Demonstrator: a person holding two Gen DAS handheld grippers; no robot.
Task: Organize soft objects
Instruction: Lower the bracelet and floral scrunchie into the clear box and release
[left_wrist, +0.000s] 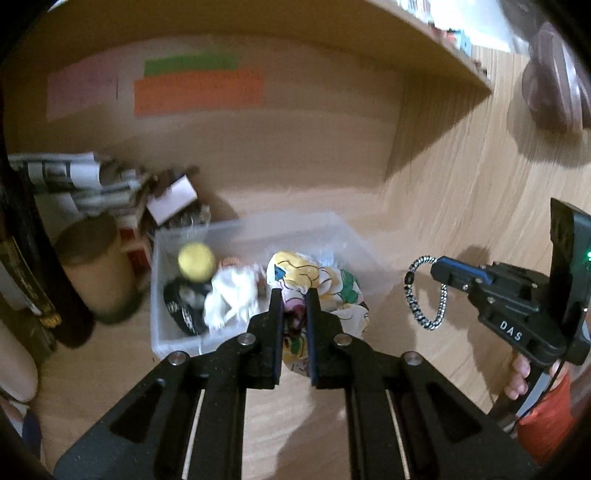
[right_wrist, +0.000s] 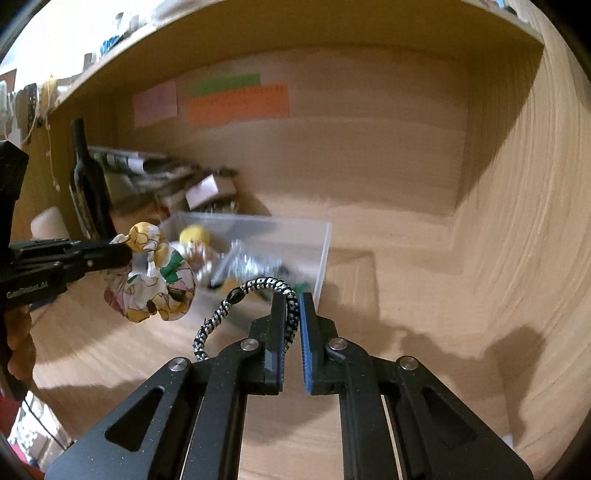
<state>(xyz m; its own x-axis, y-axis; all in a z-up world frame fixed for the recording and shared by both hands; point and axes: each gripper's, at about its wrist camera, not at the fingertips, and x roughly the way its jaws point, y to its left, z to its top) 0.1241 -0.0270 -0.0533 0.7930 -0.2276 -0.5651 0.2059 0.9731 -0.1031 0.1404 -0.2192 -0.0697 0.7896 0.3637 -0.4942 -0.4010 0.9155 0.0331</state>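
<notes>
A clear plastic bin (right_wrist: 321, 254) sits on the wooden desk near its back-left clutter, holding a yellow ball (left_wrist: 196, 261). The left gripper (left_wrist: 294, 295) pinches a floral cloth bundle (left_wrist: 325, 291) above the bin's near edge. The right gripper (right_wrist: 293, 299), nearly closed, grips a black-and-white braided cord (right_wrist: 236, 299) arching leftward.

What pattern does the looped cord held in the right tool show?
The cord is braided black and white, speckled, with a black bead; clearest in the right wrist view.

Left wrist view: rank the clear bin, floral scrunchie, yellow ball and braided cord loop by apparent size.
1. Clear bin
2. Floral scrunchie, though nearness to the camera inflates it
3-4. Braided cord loop and yellow ball: too alike to rank
</notes>
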